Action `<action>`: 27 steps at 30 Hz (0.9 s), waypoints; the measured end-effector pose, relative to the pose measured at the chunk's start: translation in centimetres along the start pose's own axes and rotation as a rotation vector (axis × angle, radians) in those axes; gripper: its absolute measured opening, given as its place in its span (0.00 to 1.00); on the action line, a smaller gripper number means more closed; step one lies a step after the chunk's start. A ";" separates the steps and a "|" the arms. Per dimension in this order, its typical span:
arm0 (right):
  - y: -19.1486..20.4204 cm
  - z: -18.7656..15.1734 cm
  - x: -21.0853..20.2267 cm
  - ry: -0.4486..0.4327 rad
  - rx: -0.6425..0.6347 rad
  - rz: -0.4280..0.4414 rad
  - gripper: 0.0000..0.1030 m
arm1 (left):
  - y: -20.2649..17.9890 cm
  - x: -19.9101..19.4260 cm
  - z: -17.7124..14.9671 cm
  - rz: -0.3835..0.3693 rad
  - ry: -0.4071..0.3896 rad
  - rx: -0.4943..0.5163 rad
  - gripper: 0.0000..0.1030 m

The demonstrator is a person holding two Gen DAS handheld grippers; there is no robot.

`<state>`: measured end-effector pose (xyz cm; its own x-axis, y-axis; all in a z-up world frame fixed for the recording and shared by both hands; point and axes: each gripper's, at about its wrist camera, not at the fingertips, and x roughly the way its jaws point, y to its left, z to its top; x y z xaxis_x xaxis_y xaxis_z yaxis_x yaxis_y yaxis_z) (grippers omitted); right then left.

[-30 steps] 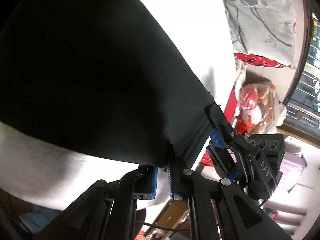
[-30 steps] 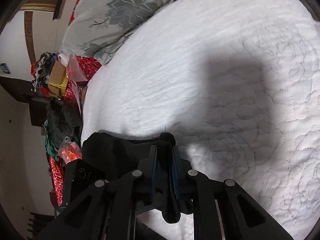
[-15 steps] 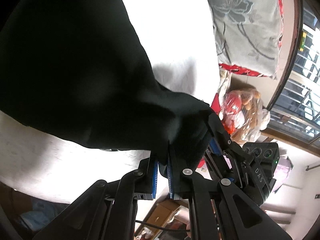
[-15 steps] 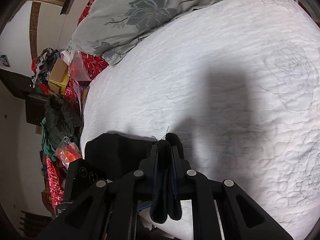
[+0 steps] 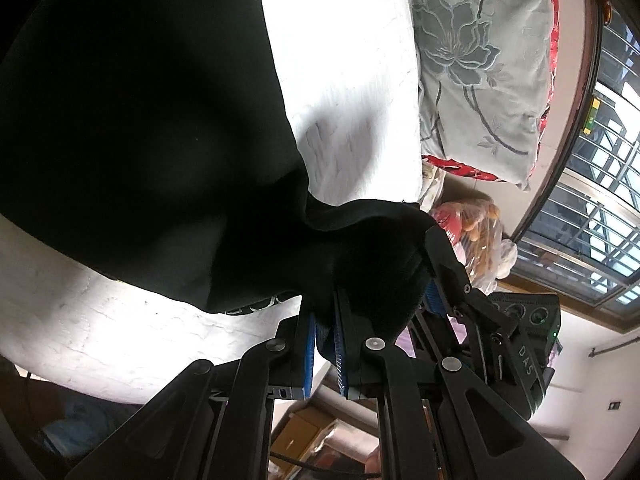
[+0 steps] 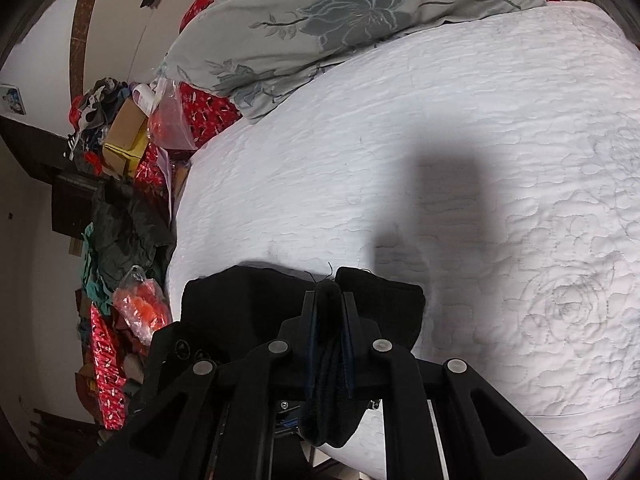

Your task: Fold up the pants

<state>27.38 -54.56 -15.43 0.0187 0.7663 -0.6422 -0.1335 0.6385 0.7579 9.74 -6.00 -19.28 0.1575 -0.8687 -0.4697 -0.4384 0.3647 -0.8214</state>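
Pants (image 5: 152,148), black, lifted off white quilted bed (image 6: 460,168), one edge pinched by each claw. Left gripper (image 5: 326,340) clenched on bunched cloth; right gripper (image 6: 329,320) likewise clamped on a fold. Mid-fold, probably: carrying held edge across, then laying flat. Waistband, legs, overall layout lost in darkness.

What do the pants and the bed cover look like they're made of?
Pants: black, matte, soft knit or fleece-like cloth, likely cotton blend; it drapes in limp folds and a loose thread shows at the pinched edge. Bed cover: white quilted fabric, matte, with stitched rose and ripple patterns puckering the surface. Exact fibres can't be told.
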 end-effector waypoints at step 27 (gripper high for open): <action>-10.4 3.3 2.9 0.311 -0.117 -0.043 0.24 | -0.9 10.5 -5.2 0.173 -0.067 -0.086 0.32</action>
<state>32.09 -58.74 -24.81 -0.2737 0.6690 -0.6911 -0.2519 0.6436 0.7228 7.17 -17.20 -21.81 0.1304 -0.7702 -0.6243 -0.5374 0.4743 -0.6973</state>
